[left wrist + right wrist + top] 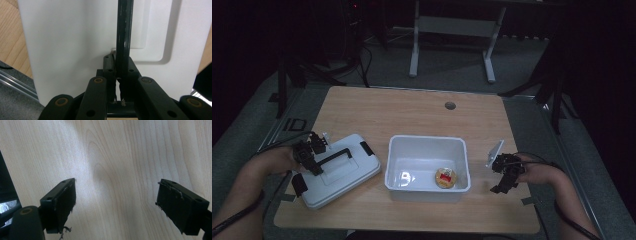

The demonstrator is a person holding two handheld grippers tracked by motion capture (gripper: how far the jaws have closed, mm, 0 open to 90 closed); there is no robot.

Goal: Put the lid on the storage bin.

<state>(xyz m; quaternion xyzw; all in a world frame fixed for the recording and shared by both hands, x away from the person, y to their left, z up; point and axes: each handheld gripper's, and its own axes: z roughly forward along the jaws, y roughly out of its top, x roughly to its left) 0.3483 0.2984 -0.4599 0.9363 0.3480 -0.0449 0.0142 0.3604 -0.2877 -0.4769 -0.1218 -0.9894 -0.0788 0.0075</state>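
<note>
Where the person's forearms come in at the near edge of the wooden table [422, 112], each hand carries a claw. The left claw [315, 169] sits over the white lid [347, 172], which lies flat on the left part of the table, just beside the white bin [428, 145]. In the left gripper view its jaws are clamped together on the lid's black handle [124, 37], which runs straight up between them against the pale lid surface. The right claw [503, 186] hovers over bare wood at the right side of the table, apart from the bin; in the right gripper view its two jaws stand wide apart with nothing between them. In the middle of the table, the bin stands open, and a small round yellow item with a red top [445, 178] lies in its near right corner. Farther back, a round hole [450, 105] marks the tabletop near the far edge.
</note>
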